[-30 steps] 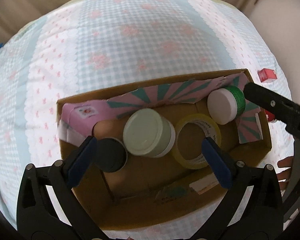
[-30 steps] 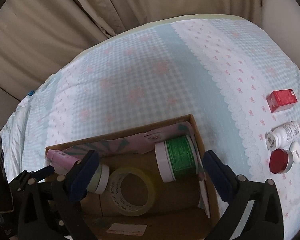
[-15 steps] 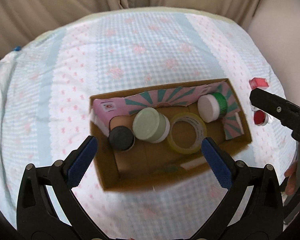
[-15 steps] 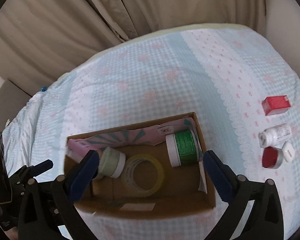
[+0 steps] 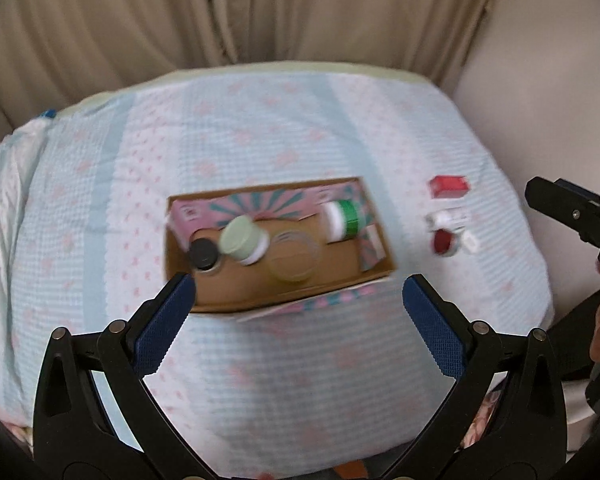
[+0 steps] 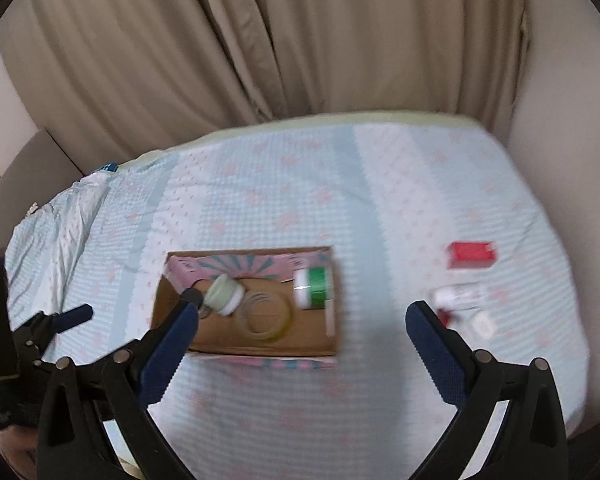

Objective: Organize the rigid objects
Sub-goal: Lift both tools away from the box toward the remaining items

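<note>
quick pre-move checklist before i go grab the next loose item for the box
1. Left gripper open, empty: ok.
2. Right gripper open, empty: ok.
3. Cardboard box has free floor by its near wall: ok.
4. Loose items on the bedspread right of the box, red box, white bottle, red tin: ok.
5. Exact pose of the bottle and tin: cannot tell, blurred.

Both grippers, left (image 5: 296,300) and right (image 6: 300,328), have pulled back from the box (image 5: 276,280).

The brown cardboard box (image 5: 276,280) sits just ahead of the wide-open left gripper (image 5: 298,312), which holds nothing.
</note>
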